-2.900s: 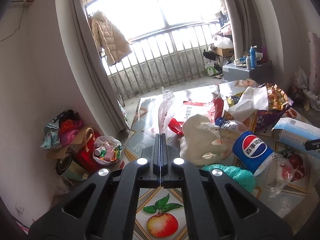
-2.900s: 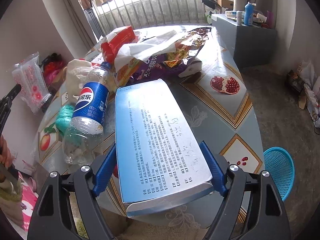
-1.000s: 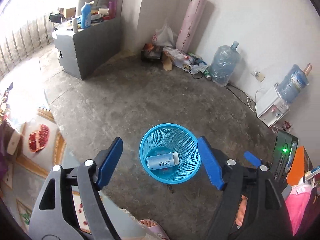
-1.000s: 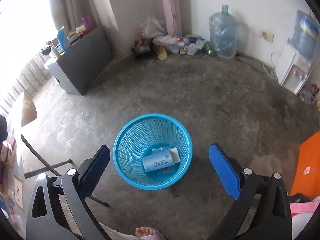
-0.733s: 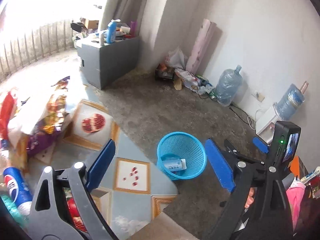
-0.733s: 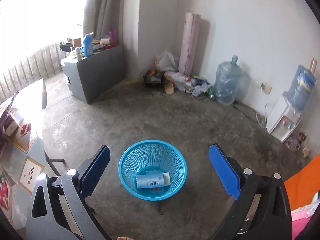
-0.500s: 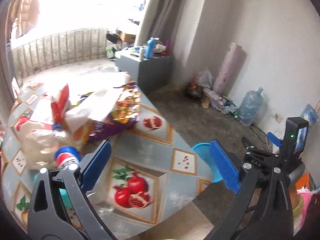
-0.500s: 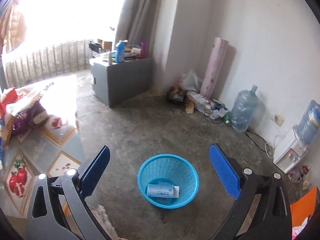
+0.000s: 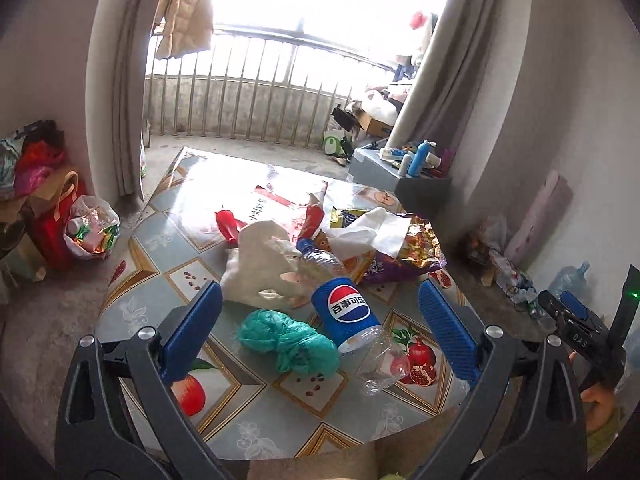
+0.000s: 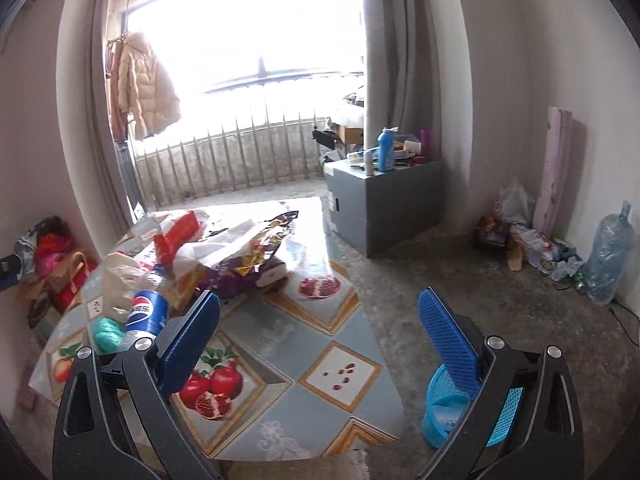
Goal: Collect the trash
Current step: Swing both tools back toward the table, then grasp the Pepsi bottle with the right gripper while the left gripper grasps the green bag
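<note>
Left gripper (image 9: 320, 332): jaws spread wide, nothing held; aimed over table (image 9: 280, 416). Right gripper (image 10: 318, 330): jaws spread wide, nothing held.

Trash located on table: Pepsi bottle (image 9: 348, 316) laid on side, touching green plastic bag (image 9: 288, 340); white bag (image 9: 260, 268) just behind bottle; snack wrapper (image 9: 400, 256) beyond, tissue (image 9: 372, 232) laid on top.

Blue basket (image 10: 444, 412) stood on floor beside table edge, partly hidden by right finger; box seen inside.
</note>
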`<state>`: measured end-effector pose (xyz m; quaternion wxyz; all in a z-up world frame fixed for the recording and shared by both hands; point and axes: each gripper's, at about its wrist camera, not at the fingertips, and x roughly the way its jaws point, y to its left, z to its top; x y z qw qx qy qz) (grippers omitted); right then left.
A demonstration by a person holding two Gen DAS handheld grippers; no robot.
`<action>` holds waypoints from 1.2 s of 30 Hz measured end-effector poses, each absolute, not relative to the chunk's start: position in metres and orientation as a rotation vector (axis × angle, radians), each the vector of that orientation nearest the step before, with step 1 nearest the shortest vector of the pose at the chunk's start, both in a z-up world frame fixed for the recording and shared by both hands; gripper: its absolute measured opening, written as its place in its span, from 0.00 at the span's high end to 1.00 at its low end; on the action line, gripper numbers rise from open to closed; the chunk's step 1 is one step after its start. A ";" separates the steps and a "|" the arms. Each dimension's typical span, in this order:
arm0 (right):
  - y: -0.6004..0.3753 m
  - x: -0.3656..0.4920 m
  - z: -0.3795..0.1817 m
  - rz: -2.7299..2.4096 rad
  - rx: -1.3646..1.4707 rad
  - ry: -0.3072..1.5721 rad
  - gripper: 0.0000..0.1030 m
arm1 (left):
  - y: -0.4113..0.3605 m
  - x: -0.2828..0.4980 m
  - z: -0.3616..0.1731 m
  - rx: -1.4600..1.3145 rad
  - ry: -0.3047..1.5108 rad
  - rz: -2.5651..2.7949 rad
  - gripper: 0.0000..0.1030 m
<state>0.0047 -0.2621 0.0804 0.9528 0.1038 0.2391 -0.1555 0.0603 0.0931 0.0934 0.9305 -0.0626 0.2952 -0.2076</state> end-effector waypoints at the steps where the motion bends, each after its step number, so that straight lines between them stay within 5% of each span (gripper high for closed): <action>1: -0.259 0.009 0.082 -0.295 0.222 0.494 0.06 | 0.099 0.060 0.092 -0.131 0.599 -0.418 0.08; 13: -0.232 0.048 0.074 -0.072 0.320 0.619 0.06 | 0.106 0.081 0.053 -0.080 0.621 -0.418 0.08; 22: -0.209 0.113 0.046 0.127 0.426 0.778 0.19 | 0.105 0.116 0.009 -0.176 0.756 -0.480 0.09; 27: -0.185 0.154 0.023 0.245 0.455 0.883 0.23 | 0.095 0.131 -0.012 -0.172 0.840 -0.501 0.30; 36: -0.159 0.200 -0.012 0.364 0.513 1.036 0.32 | 0.090 0.150 -0.035 -0.221 0.926 -0.496 0.52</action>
